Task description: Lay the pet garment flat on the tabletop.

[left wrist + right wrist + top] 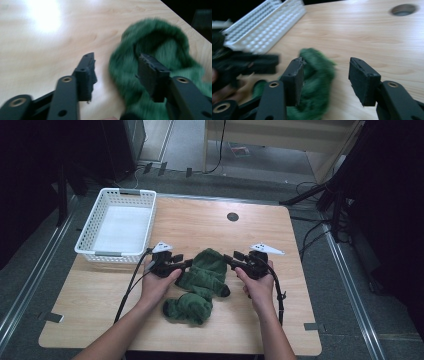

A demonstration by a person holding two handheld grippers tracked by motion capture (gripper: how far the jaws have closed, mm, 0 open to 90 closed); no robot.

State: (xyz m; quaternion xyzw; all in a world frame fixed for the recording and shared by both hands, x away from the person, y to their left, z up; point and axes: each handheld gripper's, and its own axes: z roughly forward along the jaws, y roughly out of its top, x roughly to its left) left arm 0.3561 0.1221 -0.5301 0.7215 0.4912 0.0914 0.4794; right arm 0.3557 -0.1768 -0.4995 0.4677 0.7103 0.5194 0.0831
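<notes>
Bunched green fuzzy fabric [206, 269] lies mid-table, and a second lump of it [190, 308] sits nearer the front edge. My left gripper [188, 264] reaches its left side; my right gripper [228, 258] reaches its upper right edge. In the left gripper view the left gripper [117, 58] is open, its right jaw over the green fabric [160, 47] and its left jaw over bare wood. The right gripper [327, 62] is open too, with the edge of the fabric [318, 75] between its jaws and against the left one. Nothing is clamped.
A white perforated basket [90, 227] stands at the table's back left corner and looks empty; its wall [265, 26] shows in the right gripper view. A round cable hole [232, 216] is in the tabletop at the back centre. Cables trail from both grippers toward the front edge.
</notes>
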